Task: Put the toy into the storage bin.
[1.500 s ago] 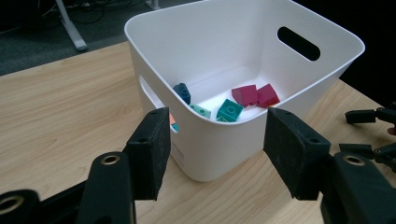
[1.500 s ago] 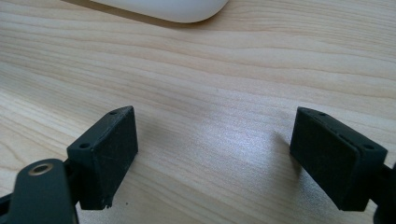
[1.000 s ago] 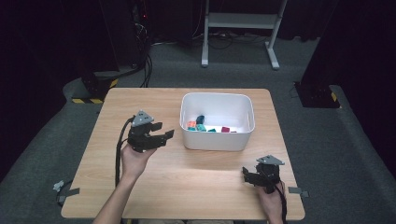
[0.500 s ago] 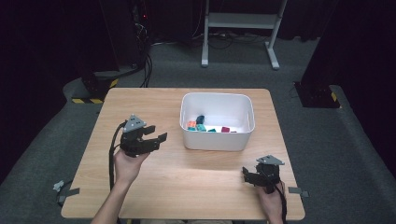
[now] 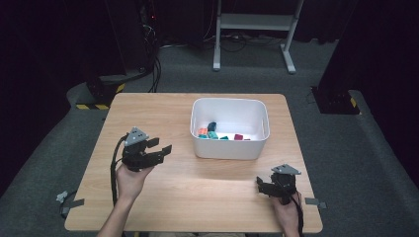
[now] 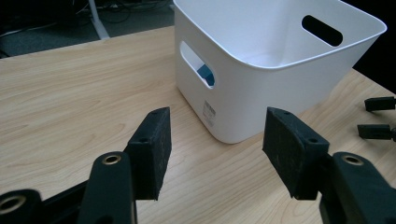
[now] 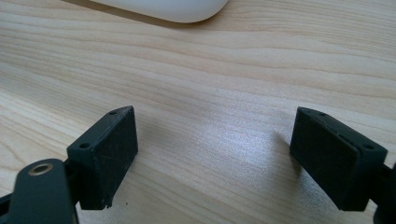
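Note:
A white plastic bin stands right of the table's middle, with several small coloured blocks inside: orange, teal, dark blue and magenta. My left gripper hovers left of the bin, its jaws aimed at the bin's near corner. In the left gripper view the left gripper is open with nothing between its pads, and the bin rises just ahead. My right gripper sits low at the front right of the table. In the right gripper view the right gripper is open wide over bare wood.
The light wooden table has open surface left of and in front of the bin. The bin's rounded base shows beyond the right gripper. The right gripper's jaw tips appear beside the bin. A white stand and cables lie on the floor behind.
My left gripper has drifted a little to the left and toward the person, away from the bin, and slightly lower. The right gripper has stayed put.

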